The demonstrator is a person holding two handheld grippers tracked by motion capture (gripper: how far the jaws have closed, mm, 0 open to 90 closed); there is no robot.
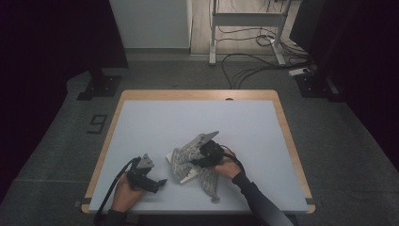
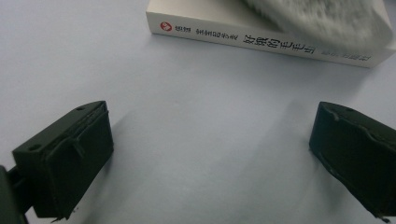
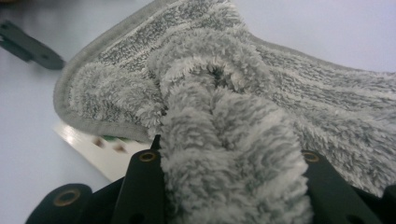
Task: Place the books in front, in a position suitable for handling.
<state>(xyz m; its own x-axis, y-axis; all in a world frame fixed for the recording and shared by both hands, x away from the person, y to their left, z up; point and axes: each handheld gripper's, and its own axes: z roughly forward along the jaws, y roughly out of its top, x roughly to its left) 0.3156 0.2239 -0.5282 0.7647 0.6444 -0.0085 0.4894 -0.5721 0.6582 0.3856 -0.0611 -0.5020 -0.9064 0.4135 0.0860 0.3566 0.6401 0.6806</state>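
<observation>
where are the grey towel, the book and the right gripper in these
grey towel [image 3: 224,140], right gripper view, on the fluffy fold bunched between the jaws
book [image 2: 261,45], left gripper view, on its white printed spine
right gripper [image 1: 200,161], high view, at its jaws, shut on the towel

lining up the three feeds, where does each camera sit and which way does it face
High view: above the person's side, looking forward and down on the table; both forearms, left hand-held gripper and right hand-held gripper show.
Left gripper view: rides the left hand-held gripper, facing the book; its jaws stand wide apart.
Right gripper view: rides the right hand-held gripper, facing the grey towel pinched between its jaws.
Shared: towel lying on the book.
</observation>
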